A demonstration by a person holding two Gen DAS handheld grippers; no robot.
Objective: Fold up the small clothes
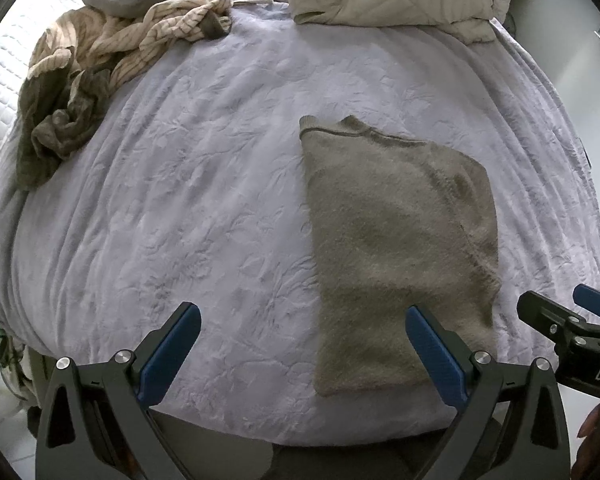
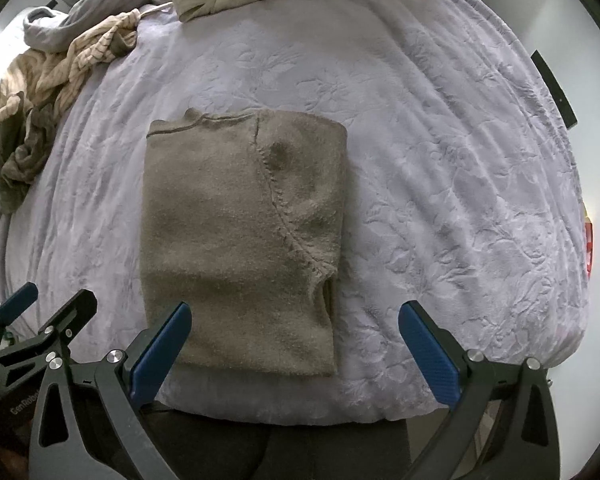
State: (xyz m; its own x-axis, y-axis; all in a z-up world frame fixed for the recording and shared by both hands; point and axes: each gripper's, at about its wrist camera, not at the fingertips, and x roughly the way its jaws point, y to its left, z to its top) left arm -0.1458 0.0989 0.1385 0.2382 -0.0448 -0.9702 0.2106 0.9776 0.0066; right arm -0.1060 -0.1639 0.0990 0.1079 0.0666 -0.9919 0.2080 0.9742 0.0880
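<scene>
Taupe folded sweater (image 2: 240, 240) ×1 lies on lavender bed (image 2: 440, 160); left claw (image 1: 303, 352) & right claw (image 2: 295, 348) both released, empty.

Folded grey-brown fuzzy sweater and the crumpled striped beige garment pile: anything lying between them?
Nothing; only bare lilac embossed bedspread separates the sweater from the pile, clearest in the left wrist view.

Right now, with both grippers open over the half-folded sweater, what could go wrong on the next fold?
1. The taupe knit sweater lies close to the near edge of the lilac bedspread; pulling it toward you could slide it off.
2. The tucked sleeve gapes at the near right side and may spill out when lifted.
3. The left gripper and right gripper hover close together; they could collide.
</scene>
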